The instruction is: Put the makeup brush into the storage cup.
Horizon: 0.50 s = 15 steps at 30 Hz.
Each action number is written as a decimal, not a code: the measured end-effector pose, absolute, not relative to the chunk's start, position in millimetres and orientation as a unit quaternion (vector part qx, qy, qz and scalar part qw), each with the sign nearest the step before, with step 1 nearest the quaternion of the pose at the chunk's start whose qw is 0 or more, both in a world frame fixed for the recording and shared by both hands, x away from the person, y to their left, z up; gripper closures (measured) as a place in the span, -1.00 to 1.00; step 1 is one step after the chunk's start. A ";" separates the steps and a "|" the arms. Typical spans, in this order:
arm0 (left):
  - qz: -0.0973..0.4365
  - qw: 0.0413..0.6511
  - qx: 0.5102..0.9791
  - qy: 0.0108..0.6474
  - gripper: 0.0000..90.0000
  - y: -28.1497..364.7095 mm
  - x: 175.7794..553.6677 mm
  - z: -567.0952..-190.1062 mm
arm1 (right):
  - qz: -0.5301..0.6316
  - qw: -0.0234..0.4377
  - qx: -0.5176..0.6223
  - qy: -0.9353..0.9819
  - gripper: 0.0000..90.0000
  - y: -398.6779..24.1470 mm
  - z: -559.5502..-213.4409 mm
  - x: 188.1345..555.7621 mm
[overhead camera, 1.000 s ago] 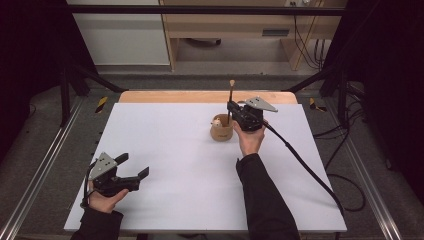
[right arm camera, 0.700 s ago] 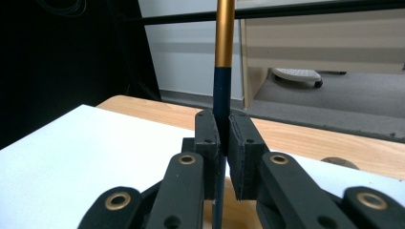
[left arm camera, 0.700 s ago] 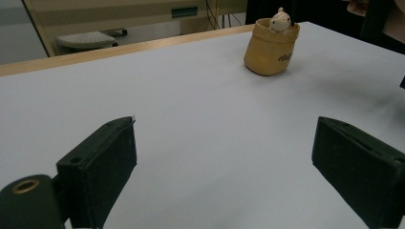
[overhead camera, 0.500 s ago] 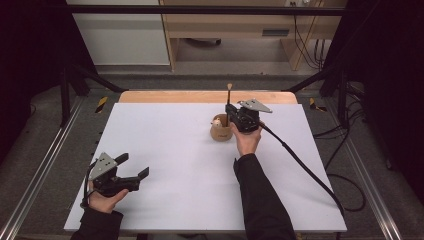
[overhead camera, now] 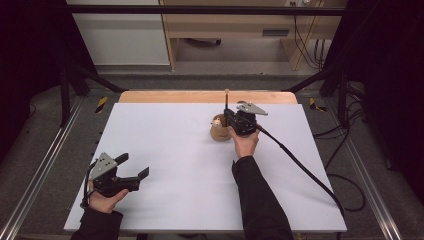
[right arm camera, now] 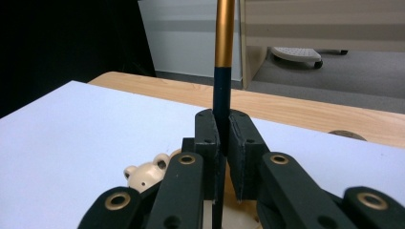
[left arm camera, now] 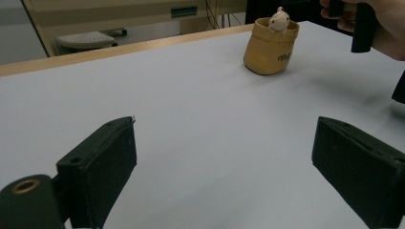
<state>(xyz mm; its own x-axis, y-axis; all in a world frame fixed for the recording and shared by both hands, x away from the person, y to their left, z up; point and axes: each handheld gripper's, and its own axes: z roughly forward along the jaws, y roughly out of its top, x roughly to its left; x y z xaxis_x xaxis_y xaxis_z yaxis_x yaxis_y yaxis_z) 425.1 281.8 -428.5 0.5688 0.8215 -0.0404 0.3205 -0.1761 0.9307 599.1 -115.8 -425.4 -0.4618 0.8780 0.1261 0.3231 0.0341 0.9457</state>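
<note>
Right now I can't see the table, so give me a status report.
Right tool shut on upright pen, above tan pouch with bear figure. Left tool open, idle near table edge. Nothing in the way.

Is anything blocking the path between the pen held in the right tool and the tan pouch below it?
Nothing visible blocks it. The right tool grips the pen upright just above the tan pouch. A small bear figure sits inside the pouch at its mouth, taking up part of the opening.

Small dark print on the side of the tan pouch [left arm camera: 271,46] seen from the left gripper view, too blurred to read. Nothing else lettered.
</note>
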 end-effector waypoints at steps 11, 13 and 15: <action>0.246 0.505 0.728 0.393 -0.83 281.7 425.4 -429.0 | 0.517 0.251 0.454 0.681 0.84 -117.2 -436.9 599.0; 0.246 0.505 0.728 0.393 -0.83 281.6 425.4 -429.1 | 0.514 0.251 0.451 0.685 0.84 -116.6 -437.3 598.0; 0.246 0.506 0.728 0.393 -0.83 281.6 425.4 -429.1 | 0.512 0.251 0.449 0.688 0.81 -116.3 -437.0 596.8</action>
<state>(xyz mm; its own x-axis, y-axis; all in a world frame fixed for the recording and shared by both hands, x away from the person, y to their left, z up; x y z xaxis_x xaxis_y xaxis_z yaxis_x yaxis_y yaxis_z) 425.4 281.6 -429.1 0.5700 0.8207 -0.0387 0.3226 -0.1802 0.9292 596.8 -116.3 -437.0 -0.4699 0.8753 0.1139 0.3607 0.0726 0.9298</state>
